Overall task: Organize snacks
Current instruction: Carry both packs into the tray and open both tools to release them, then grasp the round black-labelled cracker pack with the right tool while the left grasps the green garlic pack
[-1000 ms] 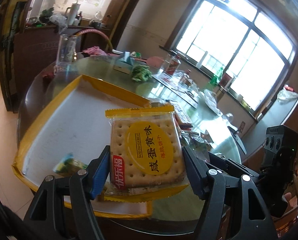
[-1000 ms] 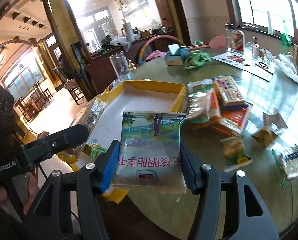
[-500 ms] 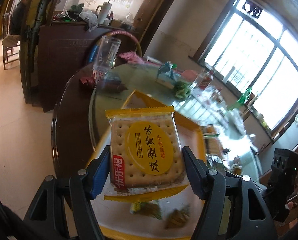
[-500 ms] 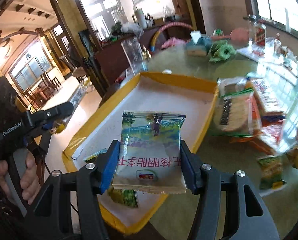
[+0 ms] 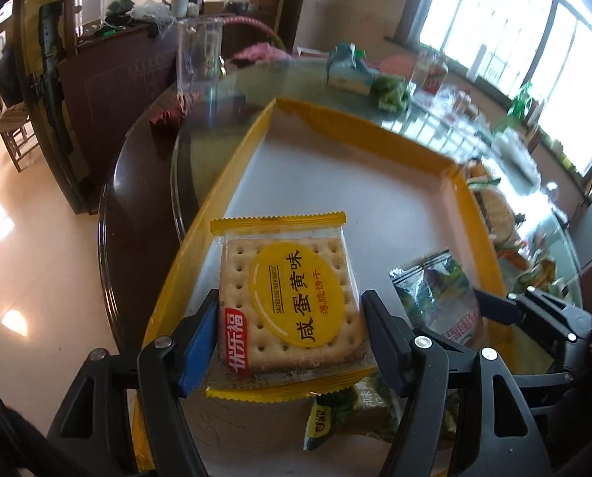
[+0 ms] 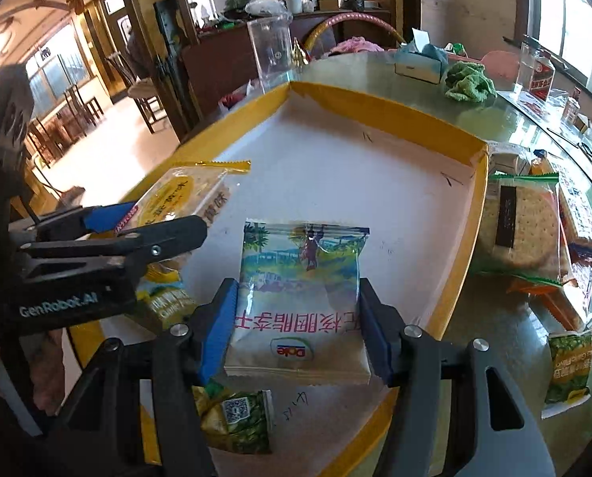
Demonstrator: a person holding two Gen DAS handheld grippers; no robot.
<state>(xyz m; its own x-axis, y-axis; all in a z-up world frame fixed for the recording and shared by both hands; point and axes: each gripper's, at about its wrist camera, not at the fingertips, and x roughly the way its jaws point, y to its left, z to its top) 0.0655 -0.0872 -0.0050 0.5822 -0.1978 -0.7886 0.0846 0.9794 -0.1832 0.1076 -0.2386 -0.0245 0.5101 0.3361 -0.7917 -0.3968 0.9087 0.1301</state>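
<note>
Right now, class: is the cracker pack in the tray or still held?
Held: the left gripper clamps the cracker pack above the tray.

My left tool [image 5: 290,342]: black frame, blue pads.
My right tool [image 6: 296,332]: black frame, blue pads.
Cracker pack [image 5: 292,304] in my left tool: clear wrap with yellow ends, yellow oval with black script, red corner tag.
Dole pouch [image 6: 302,298] in my right tool: painted green and blue landscape, pink script on white.
Tray [image 6: 461,246]: yellow walls, white floor.
Green packet [image 6: 236,421], lower centre: leafy green print, yellow edge.
Table [image 6: 494,338]: greenish glass top.
</note>
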